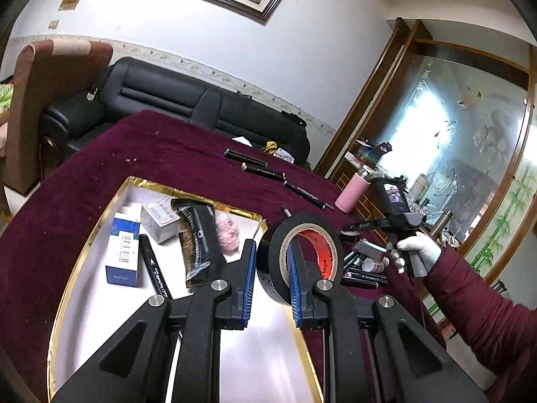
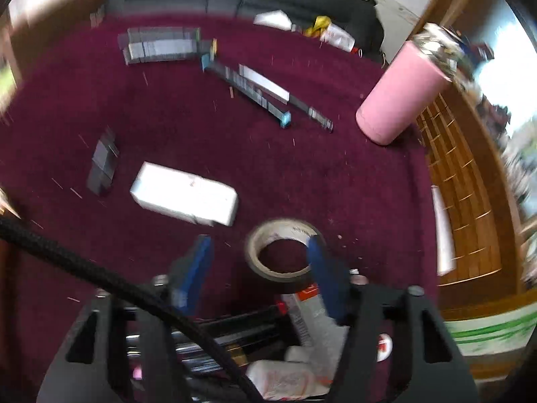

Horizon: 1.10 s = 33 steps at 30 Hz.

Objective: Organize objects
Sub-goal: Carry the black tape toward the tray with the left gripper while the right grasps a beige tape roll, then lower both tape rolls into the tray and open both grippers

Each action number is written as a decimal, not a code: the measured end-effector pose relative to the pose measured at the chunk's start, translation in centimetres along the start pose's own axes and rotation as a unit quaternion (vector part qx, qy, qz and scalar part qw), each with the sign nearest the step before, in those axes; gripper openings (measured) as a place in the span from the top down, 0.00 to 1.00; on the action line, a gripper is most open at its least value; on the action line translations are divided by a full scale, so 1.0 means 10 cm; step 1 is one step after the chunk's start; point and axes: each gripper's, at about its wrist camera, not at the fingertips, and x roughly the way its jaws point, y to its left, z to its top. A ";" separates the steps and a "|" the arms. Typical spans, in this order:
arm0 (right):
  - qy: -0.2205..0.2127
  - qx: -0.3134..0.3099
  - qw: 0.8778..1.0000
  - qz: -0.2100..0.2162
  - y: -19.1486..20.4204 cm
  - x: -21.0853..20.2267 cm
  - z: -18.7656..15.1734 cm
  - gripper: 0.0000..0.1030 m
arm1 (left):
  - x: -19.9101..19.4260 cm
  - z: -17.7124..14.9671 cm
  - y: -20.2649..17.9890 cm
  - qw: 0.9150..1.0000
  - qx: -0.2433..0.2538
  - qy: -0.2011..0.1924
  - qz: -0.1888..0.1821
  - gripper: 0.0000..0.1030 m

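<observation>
2 grippers show. Left gripper [image 1: 270,273] clamps the wall of a black tape roll [image 1: 298,258], one blue pad outside it, the other inside the core; the roll hangs above the right edge of a gold-rimmed tray [image 1: 84,245]. In the tray lie a blue box [image 1: 123,255], a marker [image 1: 154,268], a small white box [image 1: 158,220], a black packet [image 1: 198,241] and a pink puff [image 1: 228,235]. Right gripper [image 2: 258,262] is blurred, jaws wide apart, over the maroon cloth [image 2: 335,174]; a second tape roll [image 2: 282,255] lies on the cloth between its fingers. A white box [image 2: 184,198] sits near, a pink bottle [image 2: 402,94] well apart.
</observation>
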 end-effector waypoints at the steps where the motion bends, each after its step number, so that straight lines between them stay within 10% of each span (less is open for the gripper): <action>1: 0.016 -0.015 0.999 -0.025 0.04 0.10 0.01 0.60 | 0.00 -0.03 0.01 1.000 0.000 0.001 0.001 0.85; 6: 0.034 -0.030 0.999 -0.023 0.08 0.30 0.02 0.86 | 0.05 -0.10 0.10 1.000 -0.003 0.013 0.003 0.85; 19: -0.059 0.058 0.992 0.098 -0.10 -0.36 -0.23 0.91 | -0.14 -0.14 0.19 1.000 -0.023 0.000 0.006 0.85; 33: -0.139 -0.043 0.939 0.312 1.36 -1.58 -0.54 0.90 | 0.00 -0.21 0.29 0.996 -0.040 0.048 0.064 0.85</action>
